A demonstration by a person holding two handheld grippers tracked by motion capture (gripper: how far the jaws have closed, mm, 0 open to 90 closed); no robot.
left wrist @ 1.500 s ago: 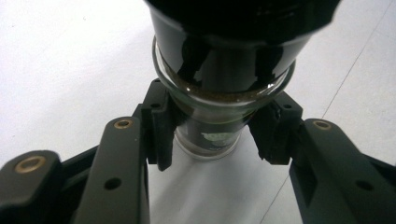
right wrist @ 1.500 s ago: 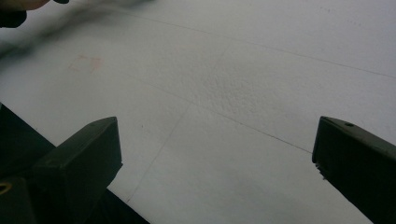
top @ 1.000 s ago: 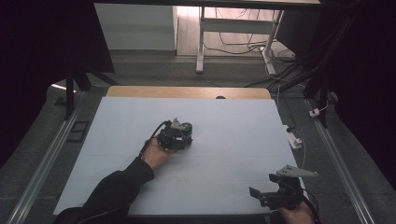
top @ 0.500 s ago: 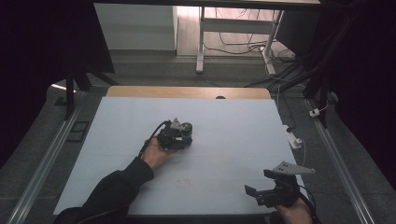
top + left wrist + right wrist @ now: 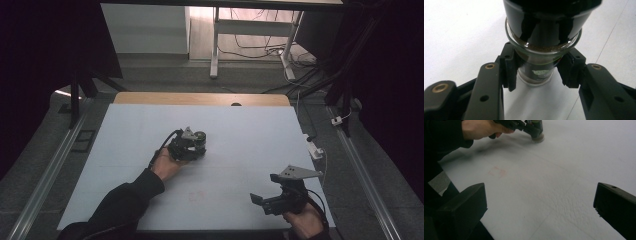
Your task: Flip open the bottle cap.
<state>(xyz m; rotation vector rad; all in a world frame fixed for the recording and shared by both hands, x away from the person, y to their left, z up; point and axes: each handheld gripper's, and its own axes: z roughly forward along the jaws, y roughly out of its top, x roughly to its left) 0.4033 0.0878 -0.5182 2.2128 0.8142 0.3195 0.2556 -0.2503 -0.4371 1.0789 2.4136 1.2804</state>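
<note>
**Left claw on the jar's glass waist, right claw waiting wide**

Left claw (image 5: 537,72) first: its two pads (image 5: 510,66) are pressed in on either side of a small glass jar (image 5: 536,62), pinching the clear body just under the wide black lid (image 5: 546,17). Brown powder shows inside, up near the rim, so I'd call it fairly full and a bit top-heavy with that big cap. Glass is hard, smooth and breakable; a grip on the narrow body below the lid's overhang looks like the sensible hold, since the lip would catch a slip. The jar stands upright on the white table (image 5: 125,150), near its middle.

Out at the near right corner, the right claw (image 5: 265,200) hangs spread, holding nothing, above bare tabletop, well apart from the jar. A faint reddish mark (image 5: 497,171) lies between them.
</note>
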